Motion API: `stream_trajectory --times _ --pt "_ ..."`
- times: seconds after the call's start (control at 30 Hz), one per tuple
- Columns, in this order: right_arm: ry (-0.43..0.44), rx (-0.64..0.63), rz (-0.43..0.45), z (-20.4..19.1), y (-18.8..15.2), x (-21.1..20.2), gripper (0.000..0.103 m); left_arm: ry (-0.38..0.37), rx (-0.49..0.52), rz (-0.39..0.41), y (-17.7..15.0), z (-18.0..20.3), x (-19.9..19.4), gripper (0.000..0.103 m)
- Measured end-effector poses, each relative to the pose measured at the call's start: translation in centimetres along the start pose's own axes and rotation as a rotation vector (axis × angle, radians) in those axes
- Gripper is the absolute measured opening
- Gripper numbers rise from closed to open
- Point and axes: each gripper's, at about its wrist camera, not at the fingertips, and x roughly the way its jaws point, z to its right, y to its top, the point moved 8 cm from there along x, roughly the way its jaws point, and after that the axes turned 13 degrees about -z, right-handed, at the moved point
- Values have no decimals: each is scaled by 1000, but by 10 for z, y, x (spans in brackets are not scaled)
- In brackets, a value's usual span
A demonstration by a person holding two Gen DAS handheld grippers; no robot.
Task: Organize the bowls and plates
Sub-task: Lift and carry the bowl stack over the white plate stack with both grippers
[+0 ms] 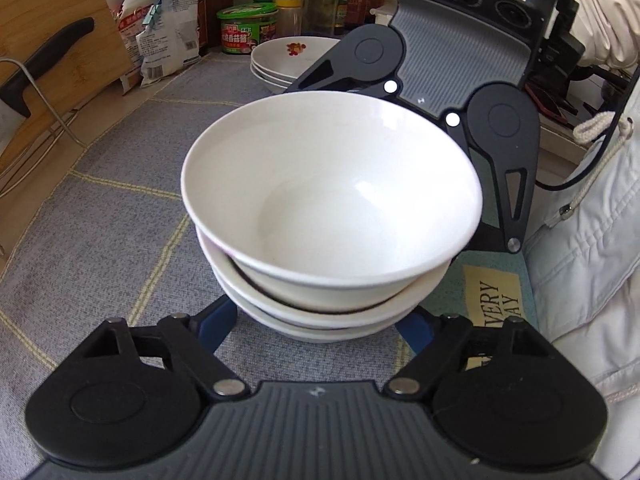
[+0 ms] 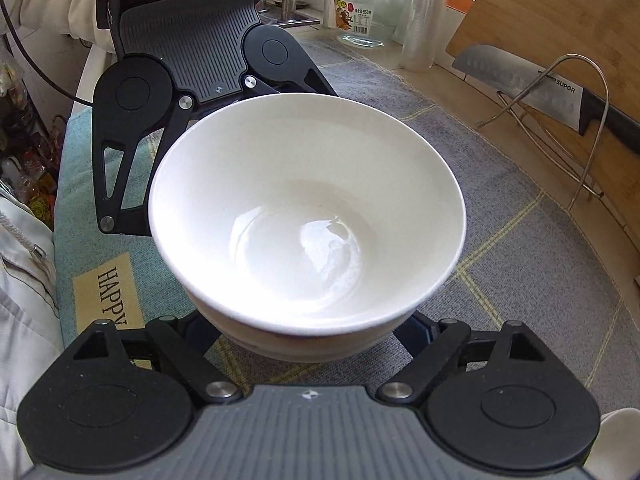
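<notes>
A stack of three white bowls (image 1: 332,200) stands on the grey checked cloth (image 1: 120,220), the top bowl (image 2: 308,208) tilted a little. My left gripper (image 1: 318,324) comes at the stack from the near side. Its blue fingers (image 1: 218,322) lie against both sides of the lowest bowl, their tips hidden under the rims. My right gripper (image 2: 310,334) holds the same stack from the opposite side, fingers (image 2: 420,330) against the bottom bowl. Each gripper's ribbed grey body (image 1: 460,52) shows beyond the bowls in the other's view.
A stack of shallow flower-print plates (image 1: 288,60) sits behind the bowls. Jars, bottles and a snack bag (image 1: 168,32) line the back. A wire rack with a knife (image 2: 560,96) and a bamboo cutting board (image 2: 560,12) stands to one side. A person's pale jacket (image 1: 592,260) borders the counter.
</notes>
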Motion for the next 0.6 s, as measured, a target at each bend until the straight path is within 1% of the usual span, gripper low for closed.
stream_trajectory --times 0.1,0.27,0.6 --pt "16 3 -1 -1 0 0 88 -13 4 -2 0 -1 1 84" --pt "17 3 -4 -2 -1 -2 88 -37 14 -8 -1 -2 3 83" --pt "8 3 -11 -6 -3 -2 88 -45 31 -12 0 -3 4 83"
